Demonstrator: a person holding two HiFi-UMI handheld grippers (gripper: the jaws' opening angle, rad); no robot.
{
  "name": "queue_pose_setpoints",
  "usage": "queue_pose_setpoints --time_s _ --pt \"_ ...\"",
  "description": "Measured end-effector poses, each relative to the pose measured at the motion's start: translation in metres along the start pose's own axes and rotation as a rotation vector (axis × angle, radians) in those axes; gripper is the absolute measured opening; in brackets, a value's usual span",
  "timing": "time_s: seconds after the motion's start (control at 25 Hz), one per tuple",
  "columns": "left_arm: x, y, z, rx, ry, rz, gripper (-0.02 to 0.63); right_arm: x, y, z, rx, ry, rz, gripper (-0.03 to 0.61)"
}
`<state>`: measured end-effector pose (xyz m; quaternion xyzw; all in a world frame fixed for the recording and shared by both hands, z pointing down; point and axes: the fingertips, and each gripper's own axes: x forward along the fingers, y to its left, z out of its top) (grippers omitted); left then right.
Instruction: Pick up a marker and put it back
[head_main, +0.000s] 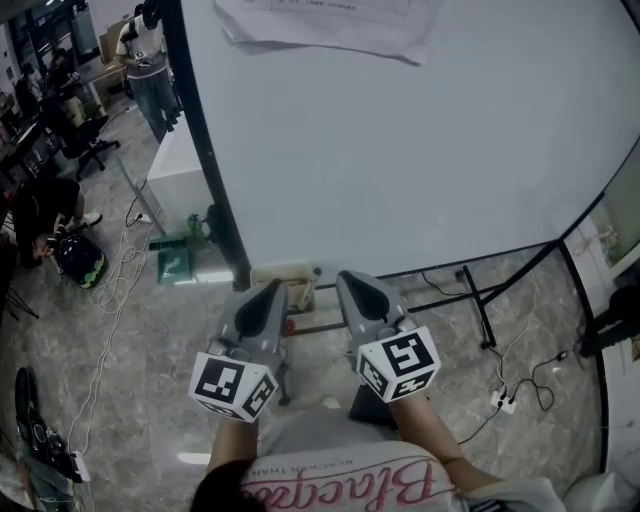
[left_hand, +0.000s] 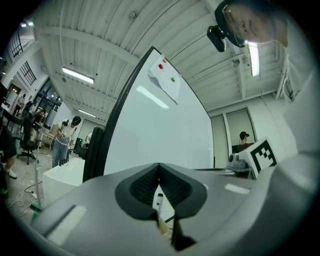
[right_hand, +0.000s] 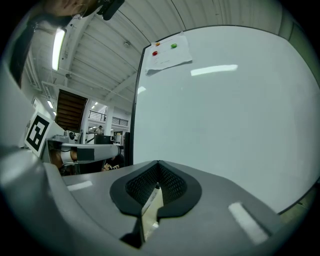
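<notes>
My left gripper (head_main: 271, 291) and right gripper (head_main: 349, 279) are side by side, pointing at the bottom edge of a big whiteboard (head_main: 420, 150). A beige ledge (head_main: 283, 272) sits there, just ahead of the left fingertips. In the left gripper view the jaws (left_hand: 159, 166) meet at their tips with nothing between them. A white marker with a black cap (left_hand: 159, 201) shows through the gap below them. The right gripper (right_hand: 158, 163) is also shut and empty, and only the pale ledge (right_hand: 150, 202) shows through its gap.
A paper sheet (head_main: 320, 25) hangs on the board with magnets. The board's black stand legs (head_main: 480, 310) reach over the tiled floor, near a power strip with cables (head_main: 503, 403). At the left are a white box (head_main: 180, 175), a green item (head_main: 175, 262) and people at desks.
</notes>
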<state>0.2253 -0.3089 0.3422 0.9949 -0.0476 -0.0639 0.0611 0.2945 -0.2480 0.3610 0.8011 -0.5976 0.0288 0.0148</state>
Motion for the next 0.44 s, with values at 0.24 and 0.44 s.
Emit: queue_pose_setpoints --time_s 0.24,0.44 --pt "-0.0017 -0.0020 0.0013 0.002 -0.003 0.002 -0.001 -0.0038 0.0018 0.0027 0.009 -0.013 0.012 0.000" --pt "-0.0029 -0.0048 0.0024 0.004 -0.008 0.004 0.000 -0.0066 0.0058 0.0042 0.008 -0.022 0.030 0.000"
